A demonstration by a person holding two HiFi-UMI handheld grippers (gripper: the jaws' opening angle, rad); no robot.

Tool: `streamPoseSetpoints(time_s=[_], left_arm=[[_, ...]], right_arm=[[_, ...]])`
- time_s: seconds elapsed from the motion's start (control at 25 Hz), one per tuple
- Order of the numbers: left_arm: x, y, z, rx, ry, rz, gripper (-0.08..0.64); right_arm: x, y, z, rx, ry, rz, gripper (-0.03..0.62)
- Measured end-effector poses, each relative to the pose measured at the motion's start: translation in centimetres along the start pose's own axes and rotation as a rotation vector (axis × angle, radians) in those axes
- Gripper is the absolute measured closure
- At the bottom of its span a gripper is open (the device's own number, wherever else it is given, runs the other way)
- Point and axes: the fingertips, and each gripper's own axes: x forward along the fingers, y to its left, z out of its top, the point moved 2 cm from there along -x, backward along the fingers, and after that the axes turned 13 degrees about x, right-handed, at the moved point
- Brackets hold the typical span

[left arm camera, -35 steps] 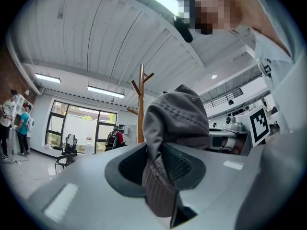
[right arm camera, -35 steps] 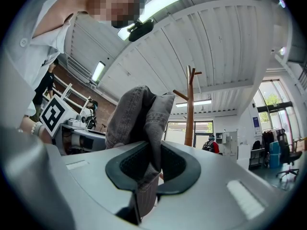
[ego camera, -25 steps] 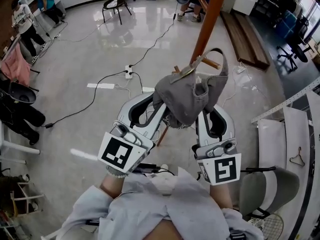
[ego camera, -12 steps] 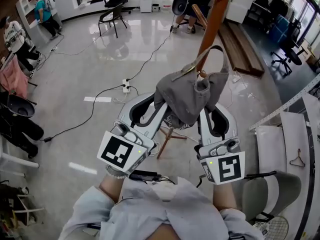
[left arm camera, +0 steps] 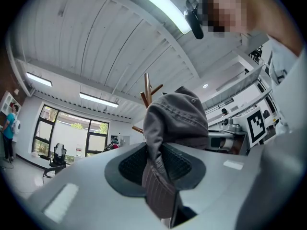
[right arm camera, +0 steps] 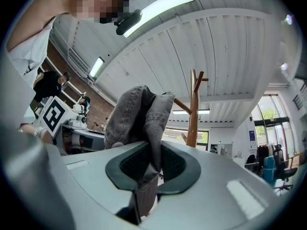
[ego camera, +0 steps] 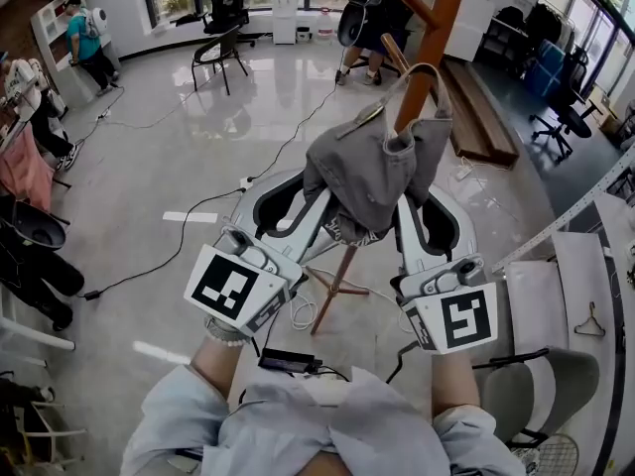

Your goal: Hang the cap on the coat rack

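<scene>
A grey cap (ego camera: pixel 369 172) hangs between my two grippers, held up near the brown wooden coat rack (ego camera: pixel 434 38). My left gripper (ego camera: pixel 327 211) is shut on the cap's left rim, and my right gripper (ego camera: pixel 402 211) is shut on its right rim. The cap's strap loop (ego camera: pixel 429 72) sits beside the rack's pole. In the left gripper view the cap (left arm camera: pixel 175 128) is pinched between the jaws, with the rack's pegs (left arm camera: pixel 148 91) behind it. In the right gripper view the cap (right arm camera: pixel 141 123) is clamped the same way, and the rack (right arm camera: pixel 194 109) rises to its right.
The rack's legs (ego camera: pixel 332 286) stand on the glossy floor below my grippers. Cables and a power strip (ego camera: pixel 243 181) lie on the floor. Office chairs (ego camera: pixel 220 43) stand at the back, a grey chair (ego camera: pixel 541 385) at the lower right. People (ego camera: pixel 84 38) stand far left.
Both grippers have carried the cap upward and closer to the rack's pole, and the head view has tilted up a little. Both grips are unchanged.
</scene>
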Motion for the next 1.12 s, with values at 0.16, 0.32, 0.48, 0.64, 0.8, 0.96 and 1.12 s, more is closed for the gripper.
streamPoseSetpoints(time_s=[0.16, 0.32, 0.48, 0.64, 0.8, 0.96, 1.12], left_arm=[[0.4, 1.5, 0.7, -0.002, -0.023, 0.005, 0.465], [1.4, 2.4, 1.6, -0.001, -0.045, 0.009, 0.465], [1.9, 3.6, 2.3, 0.009, -0.061, 0.030, 0.465], [2.5, 5.2, 3.0, 0.005, -0.068, 0.045, 0.465], [3.4, 6.5, 3.6, 0.014, -0.072, 0.050, 0.465], [4.2, 7.6, 3.8, 0.009, -0.074, 0.054, 0.465], [5.3, 8.2, 3.5, -0.004, -0.067, 0.050, 0.465]], right_arm=[[1.4, 0.3, 1.0, -0.044, -0.015, 0.015, 0.534], [2.4, -0.4, 2.2, -0.023, -0.027, 0.042, 0.534], [3.8, -0.6, 3.1, -0.040, -0.042, 0.059, 0.534], [5.7, -0.7, 4.0, -0.044, -0.046, 0.069, 0.534], [7.4, -1.1, 4.8, -0.047, -0.044, 0.080, 0.534], [8.7, -1.5, 5.3, -0.037, -0.036, 0.083, 0.535], [9.7, -2.4, 5.1, -0.022, -0.019, 0.075, 0.534]])
